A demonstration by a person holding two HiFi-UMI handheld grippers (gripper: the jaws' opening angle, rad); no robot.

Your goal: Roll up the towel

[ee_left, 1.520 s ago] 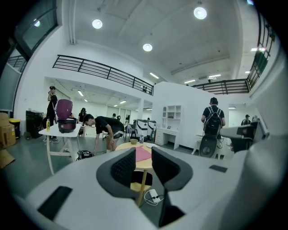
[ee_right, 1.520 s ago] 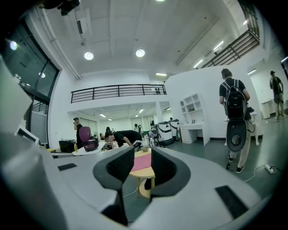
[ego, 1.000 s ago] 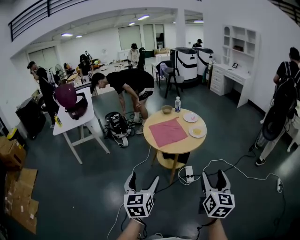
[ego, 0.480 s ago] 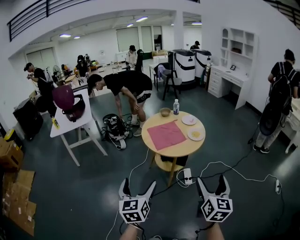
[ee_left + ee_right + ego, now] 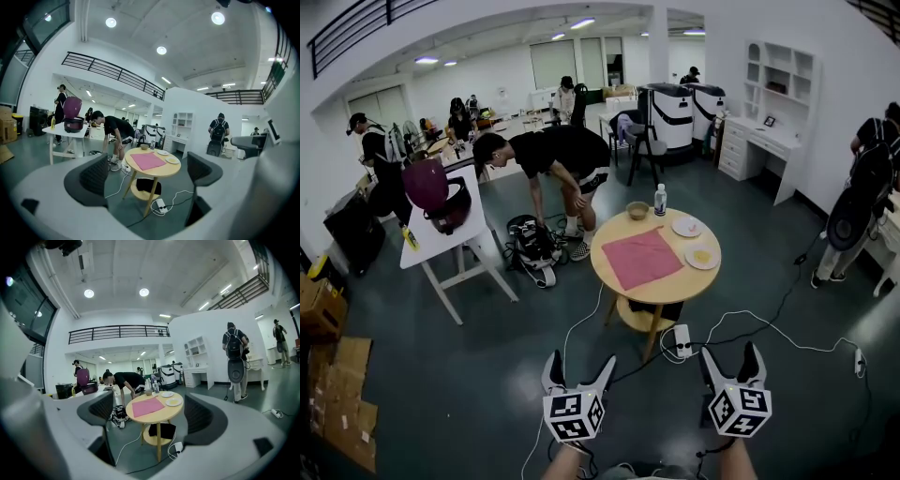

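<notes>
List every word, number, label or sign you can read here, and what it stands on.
None can be read.
The bottle on the round table: label too small to read.
On the left gripper and right gripper: square marker patterns only, no words.

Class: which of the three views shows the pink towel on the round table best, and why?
The head view: it looks down on the towel, so its whole flat, unrolled outline shows on the round table. The left and right gripper views see it from low down, foreshortened to a thin pink strip.
</notes>
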